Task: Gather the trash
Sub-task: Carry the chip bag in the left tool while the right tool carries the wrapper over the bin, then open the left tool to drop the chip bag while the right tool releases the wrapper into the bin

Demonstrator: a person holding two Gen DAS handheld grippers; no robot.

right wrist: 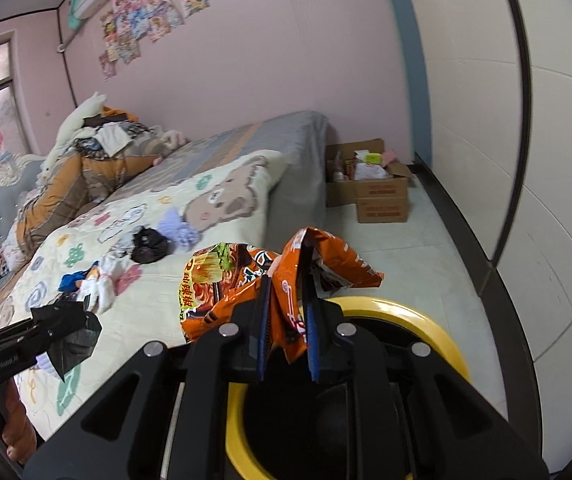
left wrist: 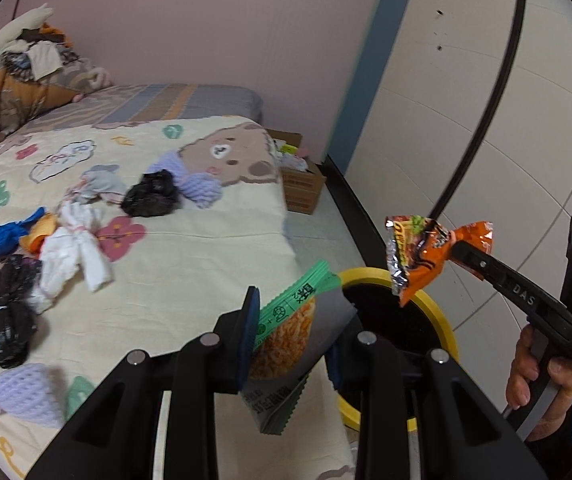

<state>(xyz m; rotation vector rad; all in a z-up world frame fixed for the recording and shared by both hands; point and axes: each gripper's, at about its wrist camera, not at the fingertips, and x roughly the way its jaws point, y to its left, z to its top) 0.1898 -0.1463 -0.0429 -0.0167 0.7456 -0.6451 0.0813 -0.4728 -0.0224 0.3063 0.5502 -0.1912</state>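
My left gripper (left wrist: 292, 344) is clamped on a green-edged snack packet (left wrist: 286, 328) over the bed's (left wrist: 190, 248) corner, just beside the yellow-rimmed bin (left wrist: 442, 316). My right gripper (right wrist: 288, 320) pinches an orange noodle wrapper (right wrist: 242, 280) above the bin's rim. Beyond the bin, bare floor (right wrist: 426, 248) runs along the wall to a cardboard box (right wrist: 382, 200).

A plain pink wall (right wrist: 270, 64) carries a cluster of colourful cartoon posters (right wrist: 146, 12). Below stands a bed with a cream bear-print quilt (left wrist: 174, 248), beside a pale tiled floor (right wrist: 418, 248) and white panelled wall (left wrist: 486, 112).
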